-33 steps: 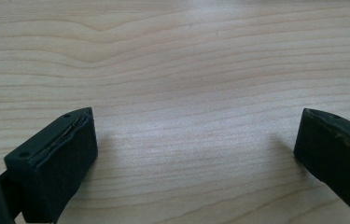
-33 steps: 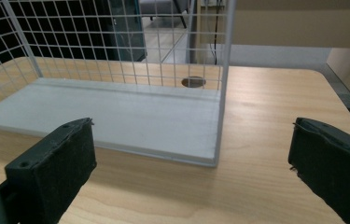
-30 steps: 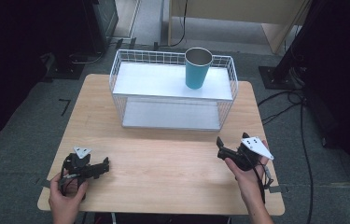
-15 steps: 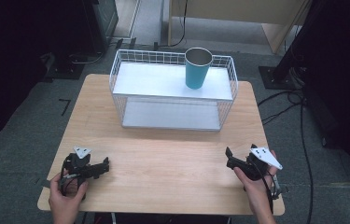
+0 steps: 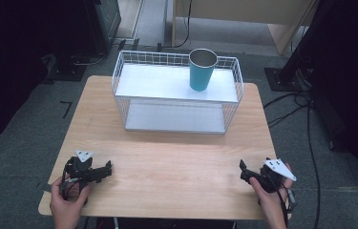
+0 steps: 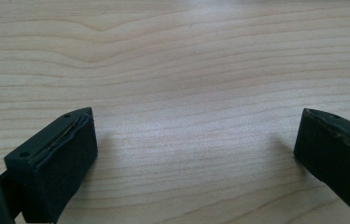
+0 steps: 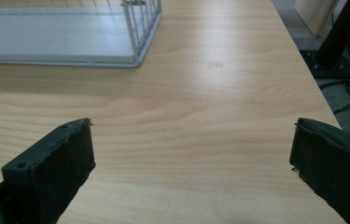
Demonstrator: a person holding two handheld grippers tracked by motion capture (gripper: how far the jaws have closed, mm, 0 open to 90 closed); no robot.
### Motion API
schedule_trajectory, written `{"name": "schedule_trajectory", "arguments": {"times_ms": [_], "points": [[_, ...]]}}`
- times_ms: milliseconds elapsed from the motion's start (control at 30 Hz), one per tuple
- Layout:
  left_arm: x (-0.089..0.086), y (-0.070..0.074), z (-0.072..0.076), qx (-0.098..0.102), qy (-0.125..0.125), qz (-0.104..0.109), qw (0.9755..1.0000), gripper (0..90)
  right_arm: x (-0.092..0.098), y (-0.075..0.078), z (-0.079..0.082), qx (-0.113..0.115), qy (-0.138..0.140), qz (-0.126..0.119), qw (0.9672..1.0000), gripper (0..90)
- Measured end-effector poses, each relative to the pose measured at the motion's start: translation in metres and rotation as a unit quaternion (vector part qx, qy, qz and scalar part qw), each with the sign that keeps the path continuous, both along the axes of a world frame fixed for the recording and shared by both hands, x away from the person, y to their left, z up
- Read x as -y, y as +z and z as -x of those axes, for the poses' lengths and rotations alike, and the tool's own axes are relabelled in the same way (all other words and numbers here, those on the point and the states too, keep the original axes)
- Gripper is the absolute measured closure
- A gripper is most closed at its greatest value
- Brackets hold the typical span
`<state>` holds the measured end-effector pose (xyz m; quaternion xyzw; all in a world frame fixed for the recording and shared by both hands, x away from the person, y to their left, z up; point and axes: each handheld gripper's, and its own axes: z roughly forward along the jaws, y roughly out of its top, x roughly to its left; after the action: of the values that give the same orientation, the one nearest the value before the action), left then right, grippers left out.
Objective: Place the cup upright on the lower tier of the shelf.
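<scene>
A teal cup [image 5: 202, 69] stands upright on the top shelf of a white wire rack [image 5: 176, 93] at the back of the wooden table [image 5: 167, 152]. My left gripper [image 5: 106, 169] rests near the table's front left corner, open, jaws wide apart over bare wood [image 6: 191, 135]. Near the front right corner my right gripper [image 5: 242, 170] is low over the table, also open with nothing between its jaws. In the right gripper view the rack's lower shelf [image 7: 56, 42] lies ahead to the left.
The table's right edge [image 7: 312, 79] is close to the right gripper, with cables [image 5: 305, 119] on the grey floor beyond. Dark equipment stands around the table's far sides.
My right gripper has moved back toward the front right corner and come down to the table. The left gripper has stayed where it was.
</scene>
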<state>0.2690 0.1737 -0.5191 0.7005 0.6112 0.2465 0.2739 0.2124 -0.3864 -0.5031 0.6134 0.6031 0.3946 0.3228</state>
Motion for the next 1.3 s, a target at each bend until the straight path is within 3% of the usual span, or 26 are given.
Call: {"name": "schedule_trajectory", "arguments": {"times_ms": [133, 400, 533, 733, 833, 1300], "points": [[0.000, 0.000, 0.000, 0.001, 0.001, 0.001, 1.0000, 0.0, 0.010, -0.005, 0.005, -0.012, -0.008, 0.001, 0.9999, 0.0], [0.000, 0.000, 0.000, 0.000, 0.000, 0.000, 1.0000, 0.0, 0.027, -0.018, 0.012, -0.057, -0.025, 0.009, 0.9981, 0.0], [0.000, 0.000, 0.000, 0.000, 0.000, 0.000, 1.0000, 0.0, 0.035, -0.019, 0.016, -0.066, -0.024, 0.012, 0.9975, 0.0], [0.000, 0.000, 0.000, 0.000, 0.000, 0.000, 1.0000, 0.0, 0.046, -0.023, 0.023, -0.126, -0.014, 0.003, 0.9919, 0.4], [0.000, 0.000, 0.000, 0.000, 0.000, 0.000, 1.0000, 0.0, 0.043, -0.023, 0.027, -0.132, -0.006, 0.038, 0.9905, 3.1], [0.000, 0.000, 0.000, 0.000, 0.000, 0.000, 1.0000, 0.0, 0.042, -0.024, 0.027, -0.134, 0.003, 0.040, 0.9902, 1.8]]}}
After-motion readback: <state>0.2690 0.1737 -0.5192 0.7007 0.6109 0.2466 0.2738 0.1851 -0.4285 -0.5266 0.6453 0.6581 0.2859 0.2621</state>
